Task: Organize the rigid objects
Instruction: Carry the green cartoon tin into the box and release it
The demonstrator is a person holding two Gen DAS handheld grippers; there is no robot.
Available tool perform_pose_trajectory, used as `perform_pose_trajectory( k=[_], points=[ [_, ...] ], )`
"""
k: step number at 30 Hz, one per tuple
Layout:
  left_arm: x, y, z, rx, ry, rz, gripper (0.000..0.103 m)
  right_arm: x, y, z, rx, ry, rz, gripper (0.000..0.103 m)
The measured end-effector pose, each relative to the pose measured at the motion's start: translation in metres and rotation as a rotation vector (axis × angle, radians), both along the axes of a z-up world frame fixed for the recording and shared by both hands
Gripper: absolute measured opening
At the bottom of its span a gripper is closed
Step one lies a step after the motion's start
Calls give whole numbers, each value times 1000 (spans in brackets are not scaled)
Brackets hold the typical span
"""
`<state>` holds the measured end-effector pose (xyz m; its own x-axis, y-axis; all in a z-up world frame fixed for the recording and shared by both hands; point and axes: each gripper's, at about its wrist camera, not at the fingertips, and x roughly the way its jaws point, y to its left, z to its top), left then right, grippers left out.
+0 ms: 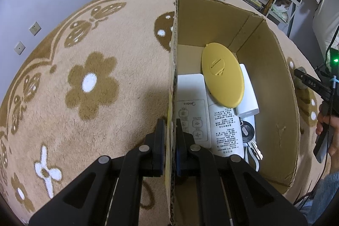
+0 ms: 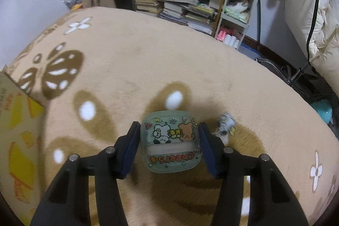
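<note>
My left gripper [image 1: 170, 122] is shut on the near left wall of an open cardboard box [image 1: 273, 86] standing on the carpet. Inside the box lie a yellow oval lid [image 1: 222, 75], a white remote panel [image 1: 190, 103], a white printed sheet [image 1: 226, 126], a white adapter [image 1: 247, 108] and keys [image 1: 255, 149]. In the right wrist view a small green cartoon case reading "Cheers" [image 2: 171, 141] lies on the carpet. My right gripper [image 2: 170, 127] is closed on it, with a pad against each side.
A small cartoon-printed packet [image 2: 225, 124] lies just right of the case. The box's printed outer side [image 2: 14, 124] shows at the left edge. Shelves with books and bottles [image 2: 186, 3] stand beyond the carpet's far edge. A hand [image 1: 327, 124] holds the right gripper beside the box.
</note>
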<state>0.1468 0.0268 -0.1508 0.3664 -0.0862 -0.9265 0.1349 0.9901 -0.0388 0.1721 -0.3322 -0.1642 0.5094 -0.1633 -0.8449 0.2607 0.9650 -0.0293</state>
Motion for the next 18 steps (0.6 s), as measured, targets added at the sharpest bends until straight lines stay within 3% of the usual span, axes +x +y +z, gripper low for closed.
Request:
perform_pose_trajectory(
  k=[10,18],
  points=[
    [1,1,-1,6,-8,8,9,-18,48,78,95,-178,116,59],
    [-1,1,-1,6,-8,7,9,-37,111,150,172,-346,299,59]
  ],
)
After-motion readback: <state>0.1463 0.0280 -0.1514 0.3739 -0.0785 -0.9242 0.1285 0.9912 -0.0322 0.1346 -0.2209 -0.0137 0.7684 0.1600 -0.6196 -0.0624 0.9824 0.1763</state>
